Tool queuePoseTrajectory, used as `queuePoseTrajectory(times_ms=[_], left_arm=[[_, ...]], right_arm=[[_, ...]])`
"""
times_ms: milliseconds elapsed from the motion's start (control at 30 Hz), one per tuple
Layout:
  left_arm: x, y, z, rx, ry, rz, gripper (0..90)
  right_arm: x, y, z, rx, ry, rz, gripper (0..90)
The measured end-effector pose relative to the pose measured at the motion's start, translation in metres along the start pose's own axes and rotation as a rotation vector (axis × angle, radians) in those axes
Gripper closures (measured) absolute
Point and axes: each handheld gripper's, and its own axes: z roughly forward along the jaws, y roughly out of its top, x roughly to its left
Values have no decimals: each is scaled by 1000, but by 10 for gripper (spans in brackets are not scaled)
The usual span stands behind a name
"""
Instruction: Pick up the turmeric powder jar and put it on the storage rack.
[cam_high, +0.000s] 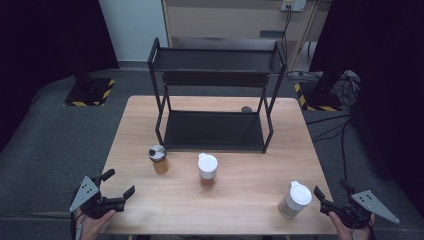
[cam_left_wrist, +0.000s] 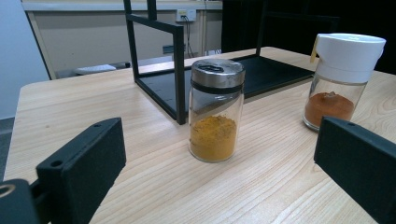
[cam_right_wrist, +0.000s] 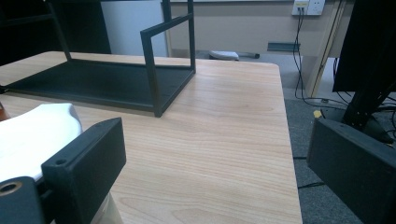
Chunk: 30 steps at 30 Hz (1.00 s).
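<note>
1. Left gripper (cam_high: 121, 184), jaws spread, empty, faces the yellow spice jar (cam_high: 158, 159) standing before the rack (cam_high: 215, 131).
2. Right gripper (cam_high: 330, 194), spread, sits just beside the white-capped jar (cam_high: 295, 200).
3. Likely approach stage; next, close around a jar.

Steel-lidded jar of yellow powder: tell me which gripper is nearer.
Left. The left gripper sits just ahead-left of the steel-lidded jar; the right gripper is far across the table.

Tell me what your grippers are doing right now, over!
Left gripper open, empty, facing steel-lidded spice jar. Right gripper open, empty, beside white-capped jar. Third jar mid-table. Rack shelves bare. Nothing in the way.
</note>
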Motion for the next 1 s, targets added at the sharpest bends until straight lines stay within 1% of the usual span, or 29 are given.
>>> queuePoseTrajectory(times_ms=[267,400,467,533,667,800,1000], left_arm=[[0,0,0,0,4,-5,9],[-1,0,1,-4,6,-6,8],[-1,0,1,-1,6,-7,7],[-1,0,0,-3,4,-8,6],[0,0,0,4,-1,-7,5],[0,0,0,3,-4,-8,5],[0,0,0,1,-2,-9,5]], right_arm=[[0,0,0,0,4,-5,46],[-1,-1,1,1,4,0,46],[-3,-2,1,0,7,12,46],[-3,-2,1,0,7,13,46],[-2,-2,1,-3,5,11,46],[-1,-1,1,0,8,-4,48],[0,-1,1,-4,4,1,49]])
